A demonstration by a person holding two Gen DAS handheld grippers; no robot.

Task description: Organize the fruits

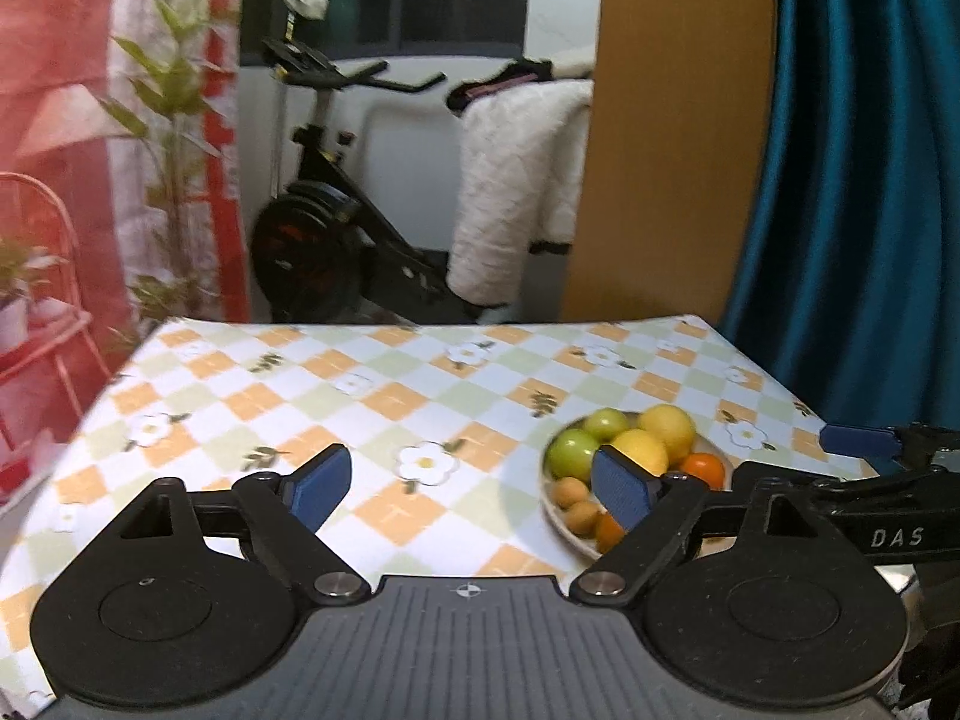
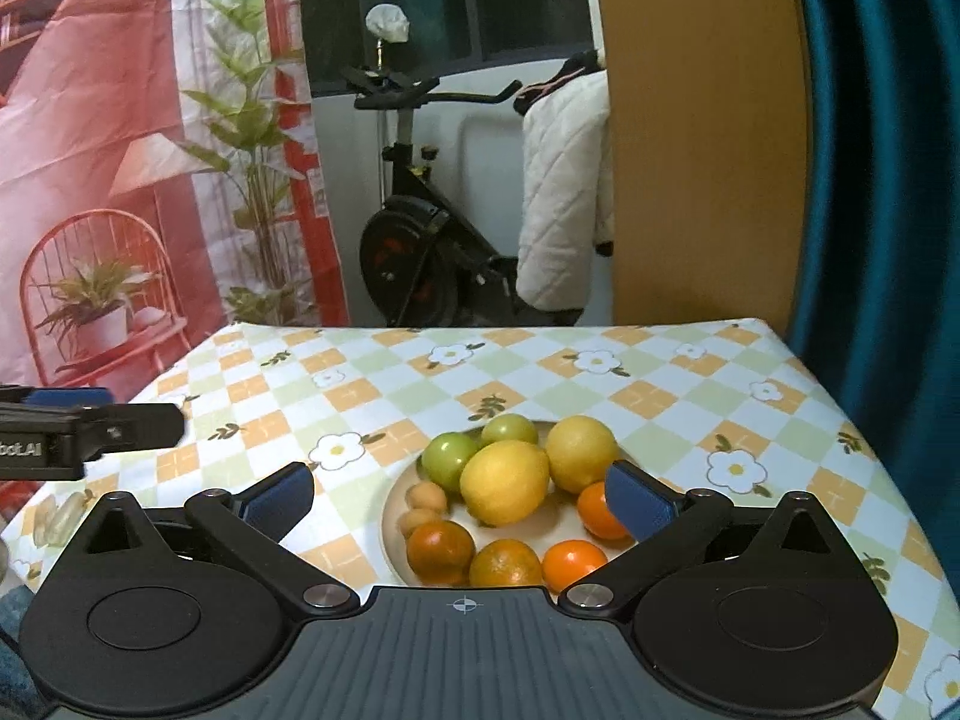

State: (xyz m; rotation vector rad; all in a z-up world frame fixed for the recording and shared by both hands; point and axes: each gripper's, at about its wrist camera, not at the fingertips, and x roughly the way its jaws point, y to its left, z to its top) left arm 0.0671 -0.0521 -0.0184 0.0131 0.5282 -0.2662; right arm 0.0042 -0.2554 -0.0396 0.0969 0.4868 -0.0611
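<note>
Two grippers hang above the checked tablecloth (image 2: 660,372), both spread wide with nothing between their blue pads. All the fruit sits heaped on one plate (image 2: 393,504): two lemons (image 2: 507,480), green apples (image 2: 450,456), oranges (image 2: 441,549) and small apricot-like fruits (image 2: 426,498). The plate lies directly ahead of and below the right gripper (image 2: 462,498), centred between its fingers. From the left gripper (image 1: 471,489) it lies off to the right, behind the right-hand finger. The right hand looks nearer and better lined up for any next reach.
</note>
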